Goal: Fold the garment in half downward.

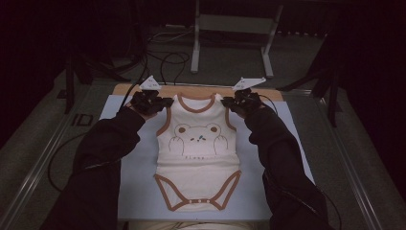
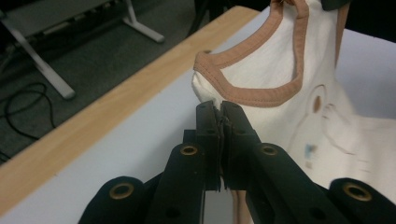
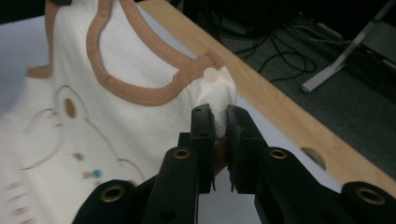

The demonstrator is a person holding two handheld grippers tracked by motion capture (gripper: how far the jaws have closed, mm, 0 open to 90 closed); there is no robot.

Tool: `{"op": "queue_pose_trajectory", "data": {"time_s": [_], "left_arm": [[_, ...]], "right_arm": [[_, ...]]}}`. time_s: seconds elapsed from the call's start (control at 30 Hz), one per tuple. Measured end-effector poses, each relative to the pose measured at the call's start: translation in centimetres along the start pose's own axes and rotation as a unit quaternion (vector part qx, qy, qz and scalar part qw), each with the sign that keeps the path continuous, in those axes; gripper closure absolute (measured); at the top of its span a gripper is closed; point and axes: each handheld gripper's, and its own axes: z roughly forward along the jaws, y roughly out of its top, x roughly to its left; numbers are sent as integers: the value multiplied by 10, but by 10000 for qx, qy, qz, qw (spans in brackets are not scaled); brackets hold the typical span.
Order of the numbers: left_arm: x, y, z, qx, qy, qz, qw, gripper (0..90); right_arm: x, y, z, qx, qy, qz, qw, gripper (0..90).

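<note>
Cream bodysuit (image 1: 198,153) hangs lengthwise toward the person (snaps nearest), each shoulder clamped in a tool: left (image 1: 166,102), right (image 1: 227,102).

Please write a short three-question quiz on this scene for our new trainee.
1. True or false: both grippers are clamped on the baby bodysuit.
2. Which part does the left gripper pinch? A) a shoulder strap B) the snap crotch C) the bear print.
3. What colour is the trim around the neckline?

Key:
1. True; the right gripper has cloth between its jaws too.
2. A.
3. Brown.
</note>
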Motion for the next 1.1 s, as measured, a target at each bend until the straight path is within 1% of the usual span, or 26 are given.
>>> {"op": "queue_pose_trajectory", "data": {"time_s": [0.03, 0.1, 0.13, 0.17, 0.23, 0.43, 0.5, 0.57, 0.73, 0.83, 0.9, 0.93, 0.97, 1.07, 1.1], "left_arm": [[0, 1, -2, -23, -22, -28, 10000, 879], [0, 3, -5, -89, 13, -15, 10000, 879], [0, 3, -6, -92, -11, -28, 10000, 879], [-1, 3, -7, -108, -3, -6, 9999, 879], [-3, 1, -9, -129, -41, -24, 9999, 879], [-6, -6, -10, -68, -80, 12, 9999, 879], [-8, -8, -10, -59, -104, 34, 9999, 879], [-9, -10, -11, -88, -120, 18, 9999, 879], [-14, -13, -14, -159, -168, 15, 9997, 879], [-17, -14, -16, -207, -205, -13, 9996, 879], [-20, -16, -17, -202, -222, 18, 9995, 879], [-22, -16, -17, -212, -242, 11, 9995, 879], [-22, -17, -18, -178, -250, 54, 9995, 879], [-24, -17, -20, -176, -266, 78, 9995, 879], [-27, -18, -22, -165, -244, 133, 9995, 879]], "right_arm": [[0, 3, -1, -27, -17, -21, 10000, 824], [0, 7, -4, -103, -48, -34, 9999, 823], [0, 9, -6, -151, -49, -5, 9999, 824], [0, 10, -7, -178, -44, -28, 9998, 823], [2, 10, -9, -205, -42, -42, 9998, 823], [6, 3, -9, -190, -3, -7, 9998, 823], [8, 0, -10, -170, 16, -40, 9998, 823], [11, -3, -11, -185, 44, -5, 9998, 823], [15, -9, -14, -228, 57, -50, 9997, 823], [19, -12, -17, -253, 68, -32, 9997, 823], [22, -13, -19, -267, 83, -45, 9996, 823], [23, -14, -20, -257, 83, -97, 9996, 823], [24, -15, -20, -245, 91, -105, 9996, 823], [27, -17, -21, -245, 101, -96, 9996, 823], [28, -17, -22, -218, 103, -124, 9996, 823]]}}
